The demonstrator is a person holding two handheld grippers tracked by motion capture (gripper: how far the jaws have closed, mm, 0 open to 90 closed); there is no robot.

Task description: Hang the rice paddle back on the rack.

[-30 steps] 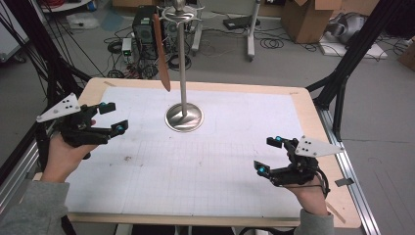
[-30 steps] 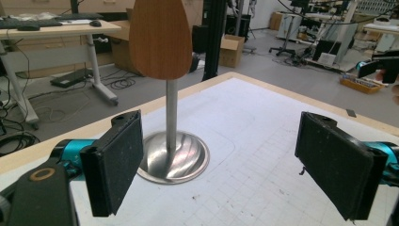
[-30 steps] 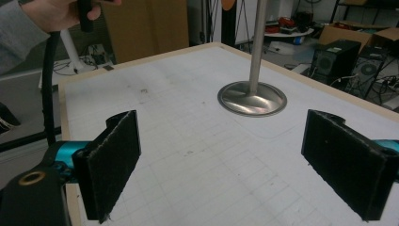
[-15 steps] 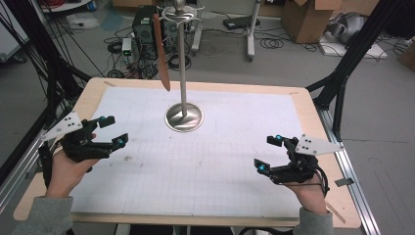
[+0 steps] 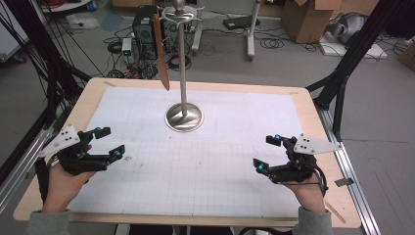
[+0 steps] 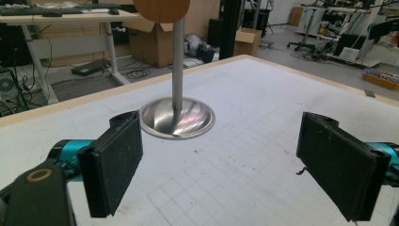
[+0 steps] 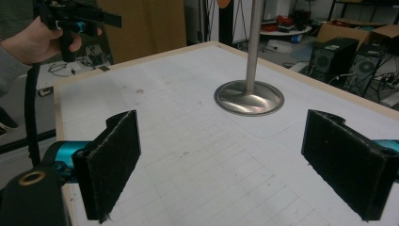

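Desk bears a stand centrally; left gripper and right gripper flank it, jaws released, apparently awaiting work.

You see a white grid-lined mat on the pale wood surface, a shiny silver stand with a brown wooden piece, and both black tools with teal accents.

A stand is set on the surface toward its far middle. The left gripper is held over the near left edge, the right gripper over the near right, well apart.
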